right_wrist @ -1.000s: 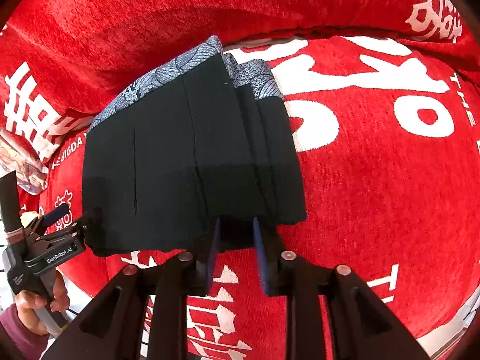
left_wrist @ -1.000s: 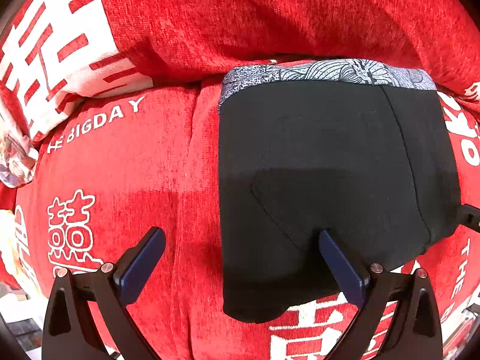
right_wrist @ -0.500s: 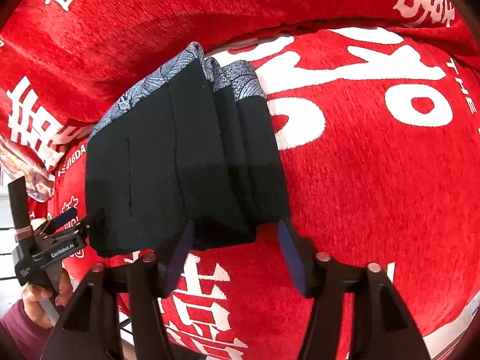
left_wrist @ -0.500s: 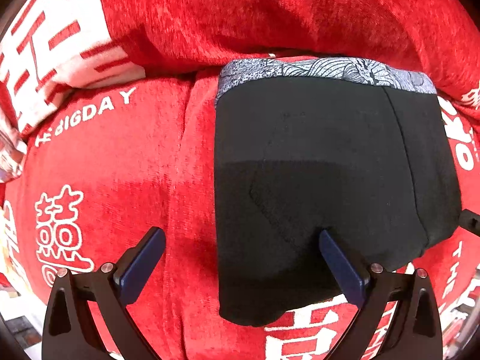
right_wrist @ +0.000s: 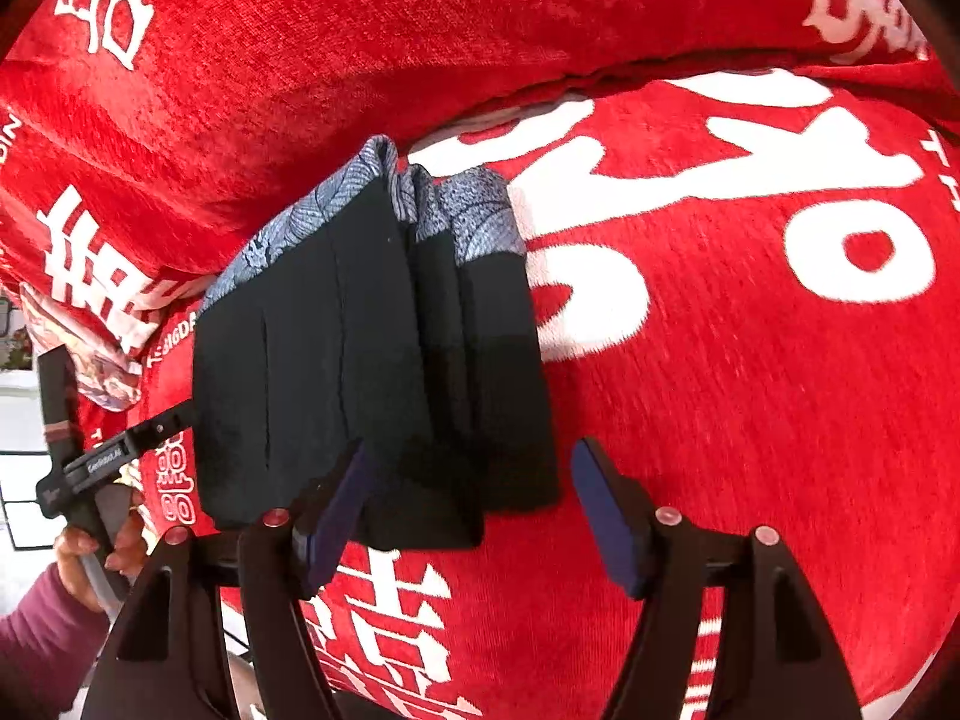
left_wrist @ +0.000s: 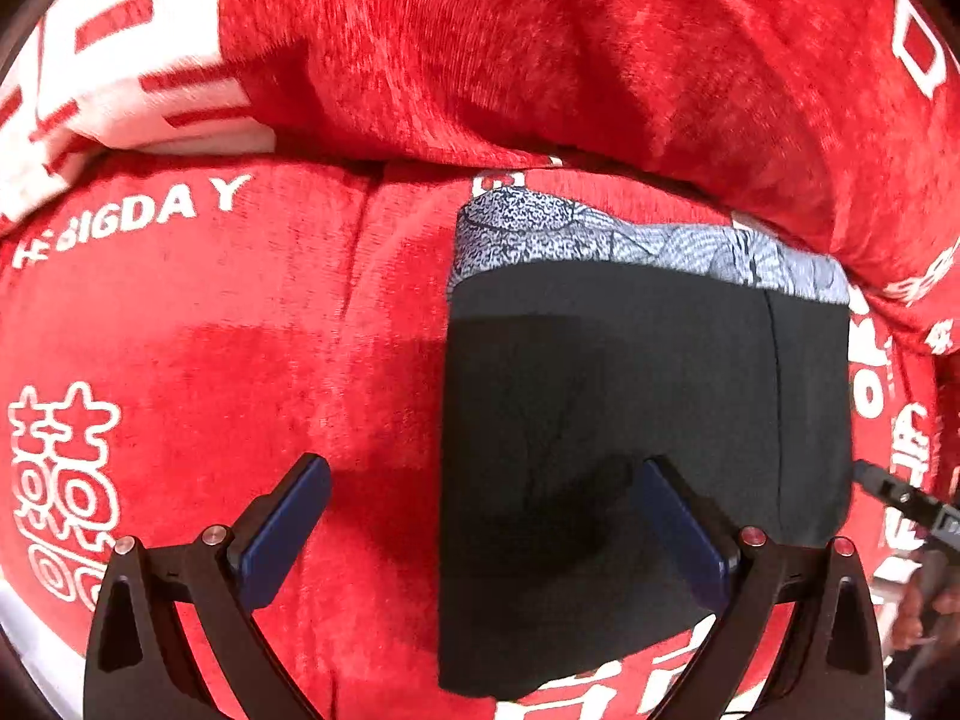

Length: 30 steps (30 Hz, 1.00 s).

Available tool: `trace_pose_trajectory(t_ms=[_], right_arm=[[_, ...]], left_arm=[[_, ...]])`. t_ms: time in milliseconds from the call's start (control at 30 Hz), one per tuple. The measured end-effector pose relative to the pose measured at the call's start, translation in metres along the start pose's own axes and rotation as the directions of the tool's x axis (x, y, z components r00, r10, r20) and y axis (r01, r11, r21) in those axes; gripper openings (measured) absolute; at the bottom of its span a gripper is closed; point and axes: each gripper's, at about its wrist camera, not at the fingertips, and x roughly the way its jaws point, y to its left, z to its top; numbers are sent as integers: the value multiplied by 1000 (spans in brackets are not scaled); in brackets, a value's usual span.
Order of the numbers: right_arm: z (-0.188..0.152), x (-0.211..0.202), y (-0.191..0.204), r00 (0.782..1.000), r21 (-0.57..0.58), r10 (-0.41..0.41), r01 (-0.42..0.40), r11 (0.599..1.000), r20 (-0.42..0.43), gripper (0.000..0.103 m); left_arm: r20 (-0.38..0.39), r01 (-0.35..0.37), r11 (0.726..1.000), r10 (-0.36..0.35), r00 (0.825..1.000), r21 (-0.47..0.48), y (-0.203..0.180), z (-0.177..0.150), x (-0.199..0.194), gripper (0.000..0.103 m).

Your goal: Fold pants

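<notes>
The black pants [left_wrist: 630, 408] lie folded into a compact stack on the red cushion, with a grey patterned waistband [left_wrist: 648, 246] at the far edge. In the right wrist view the stack [right_wrist: 372, 372] shows several layers. My left gripper [left_wrist: 480, 516] is open and empty, its jaws straddling the stack's left edge. My right gripper [right_wrist: 474, 510] is open and empty, just in front of the stack's near right corner. The left gripper also shows in the right wrist view [right_wrist: 114, 456], held by a hand.
The red sofa seat [right_wrist: 750, 420] with white lettering lies under the pants. A red back cushion [left_wrist: 540, 48] rises just behind the waistband. The right gripper's tip [left_wrist: 900, 498] shows at the right edge of the left wrist view.
My right gripper has opened, let go of the pants' near edge and drawn back a little. My left gripper has stayed open and shifted left, so the stack sits further right.
</notes>
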Motion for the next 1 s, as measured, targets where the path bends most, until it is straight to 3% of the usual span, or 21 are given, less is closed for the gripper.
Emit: trace_pose_trajectory(t_ms=[100,200,300,600,800,900,967,1000], right_arm=[[10,7,-3,999,-23,32,-33,999,-35,74],[18,15,-9,996,-29,57,-59,998,-70,75],[26,23,-15,989,-13,115,-117,993,-94,75],[46,53,-21,949,-19,258,-266,964,-180,78],[55,70,-26,930,49,326,-322,945,-170,78],[55,68,-24,940,64,301,-295,953,-160,72],[53,63,-25,942,68,297,-289,955,-154,60],[52,60,-23,942,72,303,-295,953,-147,53]], left_arm=[[-20,77,997,-77,997,-8,5,9,5,102],[-60,166,986,-166,984,-20,11,16,14,102],[-100,212,977,-212,972,-16,11,17,24,102],[-127,285,959,-281,951,7,-7,25,56,102],[-143,292,956,-289,947,4,-23,29,74,103],[-120,285,959,-282,952,1,-28,27,67,96],[-92,283,959,-280,956,28,-33,23,55,81],[-78,281,959,-277,958,40,-36,22,48,78]])
